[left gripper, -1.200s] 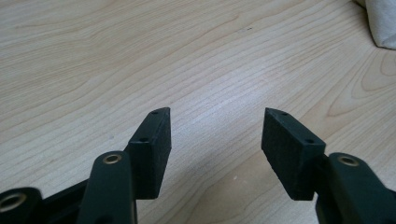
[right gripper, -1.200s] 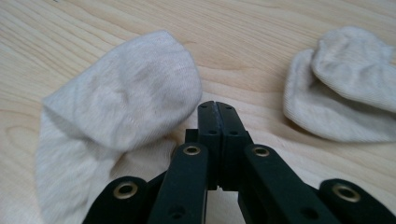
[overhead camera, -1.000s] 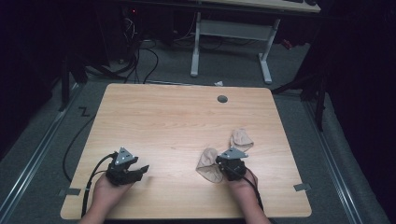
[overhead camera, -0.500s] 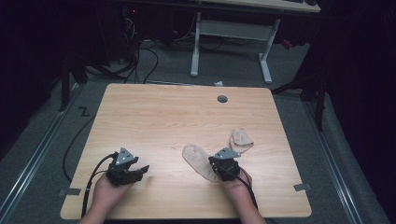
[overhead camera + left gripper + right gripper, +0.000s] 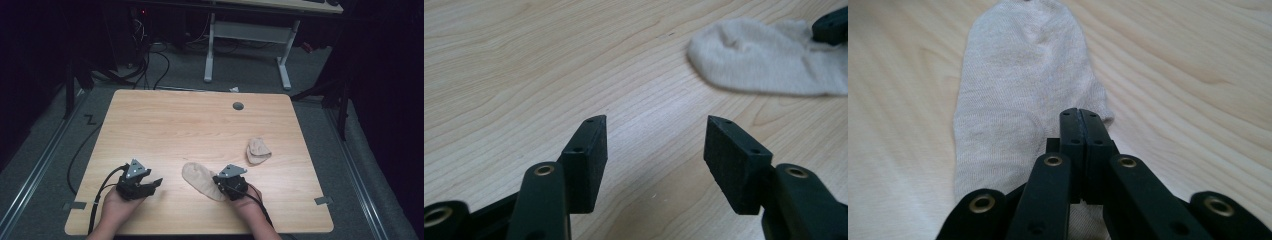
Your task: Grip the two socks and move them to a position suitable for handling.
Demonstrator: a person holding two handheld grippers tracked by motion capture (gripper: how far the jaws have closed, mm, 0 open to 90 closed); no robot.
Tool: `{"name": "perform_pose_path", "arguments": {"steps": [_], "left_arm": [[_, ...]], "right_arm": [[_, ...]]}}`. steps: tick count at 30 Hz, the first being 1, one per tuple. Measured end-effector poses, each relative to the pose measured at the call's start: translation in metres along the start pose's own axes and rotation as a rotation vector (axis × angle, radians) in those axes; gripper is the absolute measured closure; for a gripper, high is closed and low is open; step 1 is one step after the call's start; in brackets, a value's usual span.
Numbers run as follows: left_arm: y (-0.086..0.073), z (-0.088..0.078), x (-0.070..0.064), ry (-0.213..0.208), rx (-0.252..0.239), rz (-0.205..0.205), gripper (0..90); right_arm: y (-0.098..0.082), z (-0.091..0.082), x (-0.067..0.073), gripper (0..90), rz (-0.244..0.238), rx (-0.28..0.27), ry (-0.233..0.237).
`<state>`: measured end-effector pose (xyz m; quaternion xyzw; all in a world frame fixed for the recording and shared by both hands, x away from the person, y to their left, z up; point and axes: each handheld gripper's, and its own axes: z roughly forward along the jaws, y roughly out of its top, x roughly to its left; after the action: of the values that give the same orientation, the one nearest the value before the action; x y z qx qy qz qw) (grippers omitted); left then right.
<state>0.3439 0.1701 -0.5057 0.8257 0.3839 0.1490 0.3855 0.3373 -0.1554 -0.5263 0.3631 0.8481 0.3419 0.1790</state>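
Note:
A beige sock (image 5: 199, 179) lies flat on the wooden table (image 5: 200, 130), stretched out to the left of my right gripper (image 5: 220, 187). In the right gripper view the jaws (image 5: 1081, 117) are pressed together on the sock's (image 5: 1018, 100) near edge, and the fabric runs away from them. A second beige sock (image 5: 257, 151) lies crumpled farther back and to the right. My left gripper (image 5: 150, 184) rests near the front left, open and empty. In the left gripper view its jaws (image 5: 654, 135) stand wide apart above bare wood, with the flat sock (image 5: 764, 60) ahead on the right.
A round grey cable hole (image 5: 238, 106) sits near the table's far edge. Behind the table, on the grey floor, stand the white legs of another desk (image 5: 247, 45), and cables (image 5: 150, 55) lie at the back left. A black cable (image 5: 82, 160) hangs off the table's left side.
My right gripper has moved left along the front of the table, pulling the sock away from the crumpled one and stretching it out flat. The left gripper has stayed still.

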Motion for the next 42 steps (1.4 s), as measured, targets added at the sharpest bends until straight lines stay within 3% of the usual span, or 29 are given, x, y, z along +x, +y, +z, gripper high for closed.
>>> {"name": "perform_pose_path", "arguments": {"steps": [3, 4, 7, 8, 12, 13, 17, 18, 22, 27, 29, 31, 35, 38, 39, 42], "left_arm": [[0.001, 0.0, -0.002, -0.007, -0.003, 0.004, 43.2], [0.002, -0.001, -0.006, -0.013, -0.018, 0.01, 44.2], [0.004, -0.002, -0.012, -0.031, -0.033, 0.02, 45.3], [0.006, -0.002, -0.019, -0.049, -0.043, 0.036, 46.1], [0.008, 0.0, -0.031, -0.064, -0.049, 0.076, 49.7], [0.008, 0.001, -0.034, -0.065, -0.051, 0.09, 56.0], [0.009, 0.008, -0.047, -0.103, -0.034, 0.131, 63.5], [0.008, 0.013, -0.052, -0.103, -0.009, 0.15, 67.3], [0.005, 0.02, -0.055, -0.081, 0.028, 0.183, 72.0], [0.004, 0.022, -0.051, -0.054, 0.034, 0.177, 77.5], [0.004, 0.024, -0.049, -0.047, 0.042, 0.171, 79.9], [0.003, 0.025, -0.047, -0.047, 0.051, 0.167, 82.4], [0.001, 0.027, -0.047, -0.052, 0.082, 0.177, 83.4], [-0.002, 0.026, -0.048, -0.08, 0.096, 0.183, 82.2], [-0.006, 0.024, -0.056, -0.121, 0.085, 0.121, 81.3], [-0.007, 0.022, -0.059, -0.123, 0.077, 0.148, 79.5]], "right_arm": [[0.001, 0.001, 0.006, 89.9, -0.025, -0.003, 0.029], [0.002, 0.001, 0.013, 89.9, -0.048, 0.0, 0.063], [0.003, 0.001, 0.02, 89.9, -0.074, -0.001, 0.103], [0.004, 0.001, 0.028, 89.9, -0.108, -0.001, 0.133], [0.005, 0.001, 0.041, 89.6, -0.146, 0.0, 0.155], [0.007, -0.002, 0.045, 87.3, -0.152, -0.01, 0.151], [0.008, -0.015, 0.04, 84.7, -0.119, -0.062, 0.133], [0.004, -0.022, 0.034, 80.6, -0.095, -0.079, 0.108], [-0.006, -0.033, 0.025, 75.2, -0.033, -0.071, 0.103], [-0.008, -0.037, 0.029, 79.8, -0.05, -0.077, 0.078], [-0.007, -0.034, 0.037, 89.7, -0.073, -0.037, 0.104], [-0.006, -0.031, 0.039, 90.0, -0.082, 0.004, 0.119], [-0.009, -0.024, 0.038, 90.0, -0.09, 0.037, 0.132], [-0.01, -0.021, 0.035, 90.0, -0.083, 0.049, 0.12], [-0.01, -0.021, 0.031, 90.0, -0.076, 0.053, 0.092], [-0.012, -0.022, 0.024, 89.9, -0.05, 0.052, 0.088]]}}
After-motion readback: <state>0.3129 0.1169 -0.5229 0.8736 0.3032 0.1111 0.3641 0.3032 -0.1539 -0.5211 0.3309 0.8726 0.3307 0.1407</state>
